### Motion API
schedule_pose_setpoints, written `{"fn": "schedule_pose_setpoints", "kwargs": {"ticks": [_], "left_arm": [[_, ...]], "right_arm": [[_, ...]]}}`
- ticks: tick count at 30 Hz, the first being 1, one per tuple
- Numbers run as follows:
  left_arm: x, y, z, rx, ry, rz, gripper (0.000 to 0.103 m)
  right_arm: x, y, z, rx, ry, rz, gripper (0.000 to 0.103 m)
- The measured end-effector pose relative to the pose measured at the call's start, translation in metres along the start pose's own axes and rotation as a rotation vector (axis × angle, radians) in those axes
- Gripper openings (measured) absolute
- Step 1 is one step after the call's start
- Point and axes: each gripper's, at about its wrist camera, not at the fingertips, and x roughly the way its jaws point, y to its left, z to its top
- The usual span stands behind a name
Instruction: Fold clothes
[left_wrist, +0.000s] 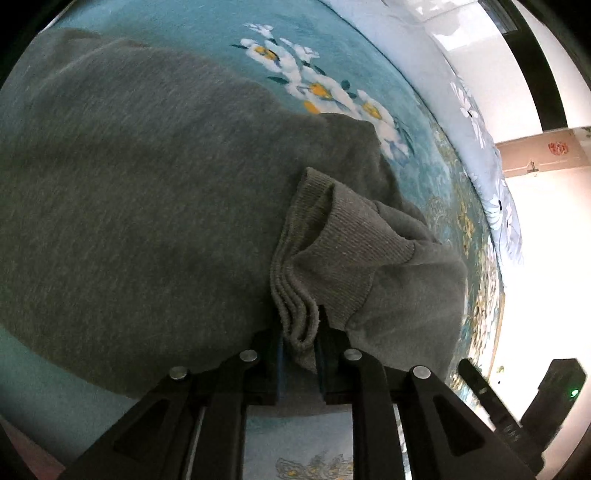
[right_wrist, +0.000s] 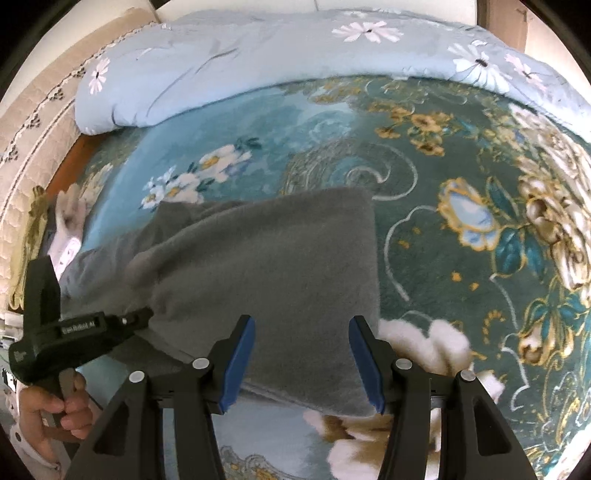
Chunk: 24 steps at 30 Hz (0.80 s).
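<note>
Left wrist view: the left gripper (left_wrist: 299, 343) has its jaws clenched on the ribbed cuff (left_wrist: 317, 258) of a gray sweatshirt (left_wrist: 140, 206), the knit edge bunched in several folds between the 2 fingers. The rest of the garment spreads away to the left over a teal floral blanket (left_wrist: 229, 29) that covers the bed. At the lower right edge of this view, part of the other black tool shows.

In the right wrist view, the right gripper (right_wrist: 301, 365) hangs with its jaws released, the 2 blue pads (right_wrist: 240, 365) well apart and nothing between them. They straddle the near edge of the folded gray sweatshirt (right_wrist: 280, 258), which lies flat on the blanket (right_wrist: 443, 258). A light blue floral quilt (right_wrist: 229, 59) lies along the far side of the bed. At left, a hand (right_wrist: 48, 410) holds the left gripper's handle.
</note>
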Motion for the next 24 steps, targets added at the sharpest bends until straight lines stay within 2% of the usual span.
{"fn": "schedule_pose_setpoints", "kwargs": {"ticks": [9, 15, 18, 20, 21, 22, 23, 24], "left_arm": [[-0.004, 0.009, 0.006, -0.020, 0.008, -0.014, 0.019], [-0.019, 0.012, 0.007, -0.044, 0.005, -0.005, 0.030], [-0.049, 0.011, 0.008, -0.048, -0.101, -0.055, 0.031], [-0.088, 0.020, 0.013, -0.088, -0.271, -0.091, 0.033], [-0.112, 0.028, 0.016, -0.112, -0.369, -0.083, 0.036], [-0.136, 0.037, 0.019, -0.138, -0.460, -0.071, 0.046], [-0.157, 0.051, 0.023, -0.172, -0.519, -0.037, 0.054], [-0.178, 0.065, 0.028, -0.209, -0.570, -0.003, 0.056]], "right_arm": [[0.036, -0.005, -0.022, 0.009, 0.111, -0.026, 0.057], [0.042, 0.001, -0.022, -0.020, 0.133, -0.059, 0.057], [0.039, -0.002, -0.020, 0.002, 0.138, -0.055, 0.057], [0.036, -0.005, -0.021, 0.027, 0.137, -0.045, 0.057], [0.035, -0.006, -0.021, 0.035, 0.137, -0.041, 0.057], [0.033, -0.007, -0.022, 0.037, 0.136, -0.041, 0.057], [0.032, -0.007, -0.022, 0.037, 0.135, -0.043, 0.057], [0.031, -0.008, -0.023, 0.037, 0.134, -0.044, 0.057]]}}
